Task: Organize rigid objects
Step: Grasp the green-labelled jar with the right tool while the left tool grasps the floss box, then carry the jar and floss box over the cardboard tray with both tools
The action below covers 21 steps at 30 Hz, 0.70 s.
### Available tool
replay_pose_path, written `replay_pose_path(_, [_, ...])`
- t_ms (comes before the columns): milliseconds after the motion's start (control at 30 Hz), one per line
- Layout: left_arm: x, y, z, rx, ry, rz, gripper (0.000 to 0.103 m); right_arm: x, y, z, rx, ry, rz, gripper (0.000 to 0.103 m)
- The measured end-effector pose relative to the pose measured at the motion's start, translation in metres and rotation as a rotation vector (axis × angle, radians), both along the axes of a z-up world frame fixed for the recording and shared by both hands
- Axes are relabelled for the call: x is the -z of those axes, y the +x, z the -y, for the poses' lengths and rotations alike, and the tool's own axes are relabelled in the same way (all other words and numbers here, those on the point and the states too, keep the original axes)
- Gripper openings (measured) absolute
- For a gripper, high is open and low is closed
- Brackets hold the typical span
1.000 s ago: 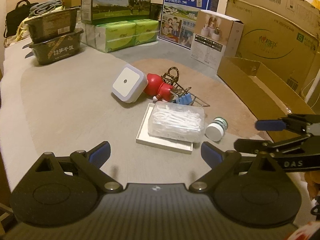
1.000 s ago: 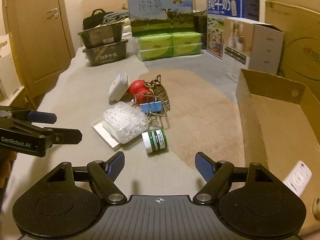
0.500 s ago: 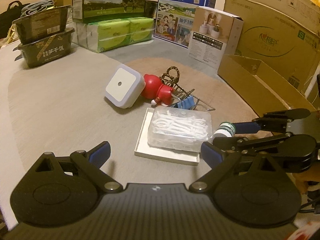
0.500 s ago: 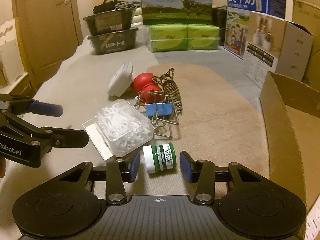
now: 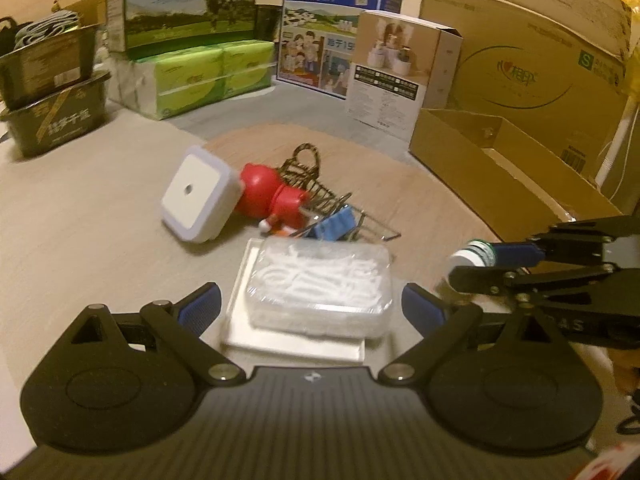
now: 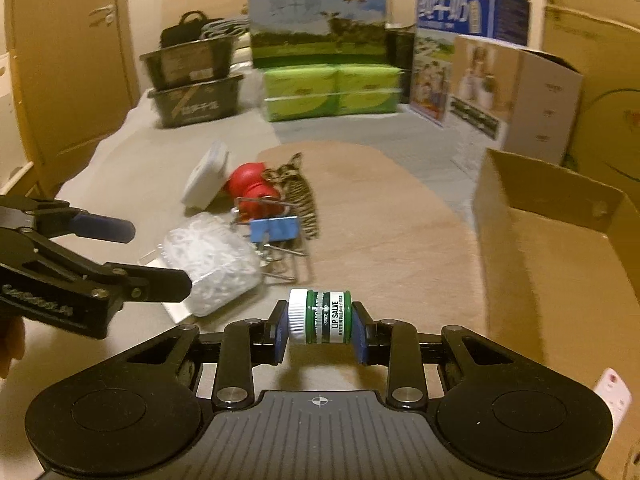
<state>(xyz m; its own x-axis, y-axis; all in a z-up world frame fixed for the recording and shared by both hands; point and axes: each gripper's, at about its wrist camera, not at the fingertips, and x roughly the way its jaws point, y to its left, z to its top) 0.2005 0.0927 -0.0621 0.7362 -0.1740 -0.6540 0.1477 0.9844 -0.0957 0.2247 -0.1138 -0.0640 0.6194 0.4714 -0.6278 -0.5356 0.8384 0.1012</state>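
Two grippers in view. Right gripper [image 6: 320, 330]: blue pads clamped on the ends of a small green lip salve jar [image 6: 319, 317], which lies sideways between them with its white cap toward the left pad; label text "LIP SALVE" legible. In the left wrist view the jar [image 5: 472, 254] appears raised off the surface, held at the fingertips of the right gripper [image 5: 476, 264]. Left gripper [image 5: 310, 310]: fingers spread wide, holding nothing, positioned over a clear plastic box of white pieces [image 5: 320, 286] that rests on a flat white tray [image 5: 240, 330]. Just beyond the box: a blue binder clip [image 5: 332, 226], a red toy [image 5: 272, 196], a white square night light [image 5: 196, 196] leaning against the toy, and a dark wire item [image 5: 306, 176]. An open cardboard box [image 6: 560, 264] stands to the right, with a white object [image 6: 612, 394] at its near corner.
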Motion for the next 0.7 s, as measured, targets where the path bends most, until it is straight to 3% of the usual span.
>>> replay_pose_path(233, [0.01, 0.02, 0.014, 0.036, 0.046, -0.006, 0.096, -0.002, -0.002, 0.01, 0.023, 0.008, 0.0, 0.032])
replay_pose_path(367, [0.013, 0.026, 0.014, 0.011, 0.045, -0.017, 0.088, -0.003, -0.002, 0.012, 0.028, 0.013, 0.0, 0.032])
replay_pose_path(700, [0.009, 0.013, 0.019, -0.028, 0.073, -0.03, 0.086, -0.005, -0.009, 0.017, 0.046, 0.026, -0.006, 0.032])
